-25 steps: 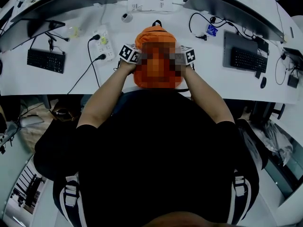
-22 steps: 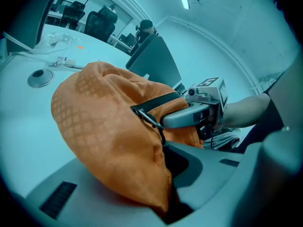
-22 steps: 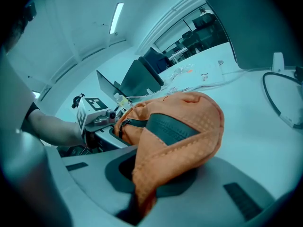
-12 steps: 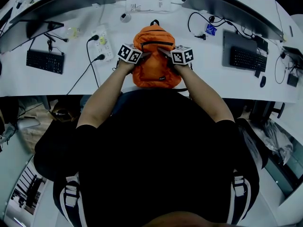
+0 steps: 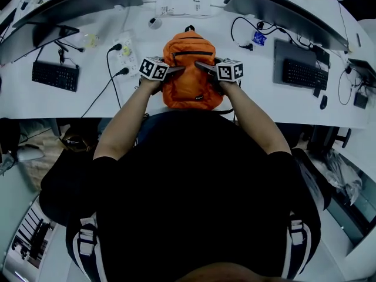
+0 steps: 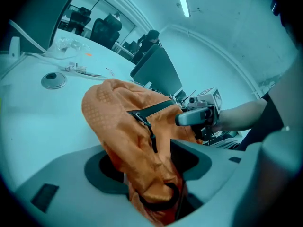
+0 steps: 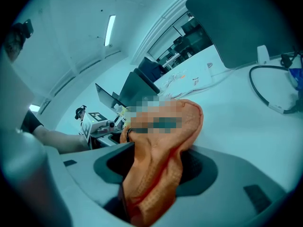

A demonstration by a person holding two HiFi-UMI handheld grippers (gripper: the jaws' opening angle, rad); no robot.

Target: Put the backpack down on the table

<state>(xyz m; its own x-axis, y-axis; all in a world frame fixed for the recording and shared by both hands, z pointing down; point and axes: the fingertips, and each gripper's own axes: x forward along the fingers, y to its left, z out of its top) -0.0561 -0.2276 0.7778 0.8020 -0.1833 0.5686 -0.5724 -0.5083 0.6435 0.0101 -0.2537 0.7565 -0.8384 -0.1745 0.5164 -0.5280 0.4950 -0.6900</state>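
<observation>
As only their own views show, both grippers [image 6: 147, 164] [image 7: 158, 167] just spread around backpack [image 5: 189, 78] fabric.

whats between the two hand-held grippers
The orange backpack, in head view; left hand-held gripper and right hand-held gripper have just been opening, its fabric between their jaws.

Black short-sleeved shirt [image 5: 194, 181]; marker-cubed grey hand-held grippers [image 5: 178, 69] [image 5: 201, 66].

You have one backpack [image 5: 191, 84] on the counter [image 5: 88, 101]. Count two keyboards, a left keyboard [image 5: 56, 75] and a right keyboard [image 5: 302, 73]. There is one power strip [image 5: 130, 53] with two black plugs in it, one mouse [image 5: 323, 102], and one small round disc [image 5: 154, 22]. At least three monitors show: two at your left, one at your right.
</observation>
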